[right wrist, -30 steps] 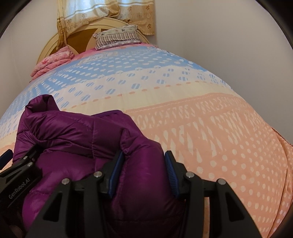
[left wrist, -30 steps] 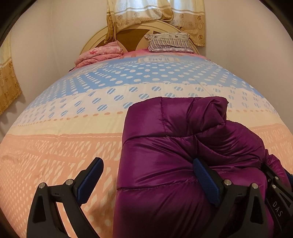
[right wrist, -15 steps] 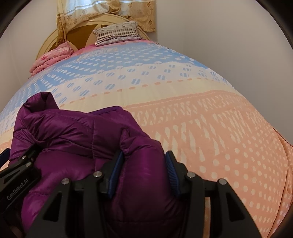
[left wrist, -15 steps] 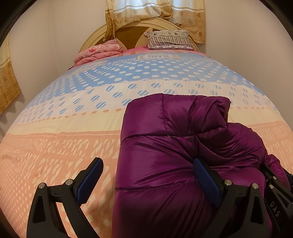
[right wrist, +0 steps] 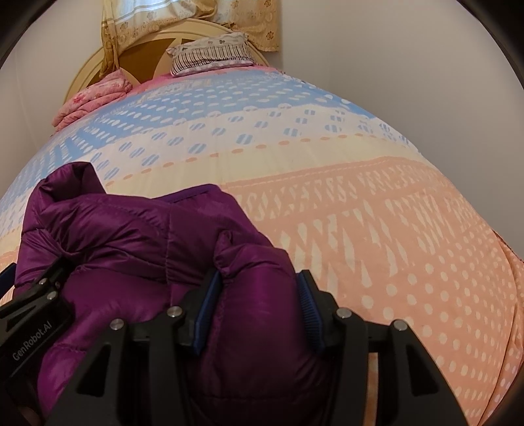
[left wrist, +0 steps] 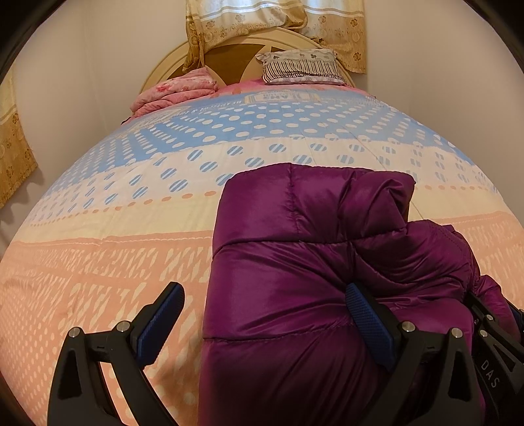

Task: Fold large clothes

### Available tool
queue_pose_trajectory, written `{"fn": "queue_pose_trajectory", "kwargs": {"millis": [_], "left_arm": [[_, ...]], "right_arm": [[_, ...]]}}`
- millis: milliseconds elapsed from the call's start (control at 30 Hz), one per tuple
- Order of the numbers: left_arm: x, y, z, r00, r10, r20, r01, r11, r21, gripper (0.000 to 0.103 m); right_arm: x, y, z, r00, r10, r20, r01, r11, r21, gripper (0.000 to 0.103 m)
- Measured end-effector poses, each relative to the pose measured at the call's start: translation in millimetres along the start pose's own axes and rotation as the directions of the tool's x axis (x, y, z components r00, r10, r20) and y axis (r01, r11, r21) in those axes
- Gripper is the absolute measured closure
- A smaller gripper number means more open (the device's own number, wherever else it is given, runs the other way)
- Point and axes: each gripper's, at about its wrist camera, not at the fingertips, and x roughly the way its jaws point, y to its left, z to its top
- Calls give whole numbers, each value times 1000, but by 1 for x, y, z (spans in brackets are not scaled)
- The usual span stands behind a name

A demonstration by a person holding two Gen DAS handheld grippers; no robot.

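- The jacket lay bunched on the bed, its place unchanged from a second before.
- The right gripper still pinched a puffy fold.
- The left gripper stayed spread wide, one finger pressing into the jacket.

A home bedroom. A bed fills the view, covered by a quilt in blue, cream and peach bands. A rounded headboard, a striped pillow, a folded pink blanket and patterned curtains stand at its far end.
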Motion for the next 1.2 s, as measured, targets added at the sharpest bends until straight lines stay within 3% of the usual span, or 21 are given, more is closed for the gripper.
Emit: {"fn": "queue_pose_trajectory", "kwargs": {"millis": [300,400,500,567,767,933,1200], "left_arm": [[2,0,0,1000,-2,-8,2,1000,5,4],[-5,5,2,999,-32,-35,33,999,19,4],[-37,25,-2,998,-57,-1,57,998,-16,4],[-54,34,-8,997,-64,43,66,997,-27,4],[-40,31,-25,997,-71,1,71,997,-14,4],[-30,26,-28,992,-123,-1,123,991,-45,3],[-24,20,-27,992,-126,-17,126,991,-43,1]], "right_arm": [[1,1,1,1000,2,-6,-2,1000,1,50],[-5,1,4,1000,16,-11,-16,1000,-11,50],[-42,3,9,994,25,107,-24,1000,-13,50],[-54,7,13,989,58,138,-57,998,-11,50],[-18,21,8,992,115,50,-113,993,-34,50],[-12,14,3,990,136,49,-135,991,-14,50],[-9,17,2,993,111,40,-110,994,-26,49]]}}
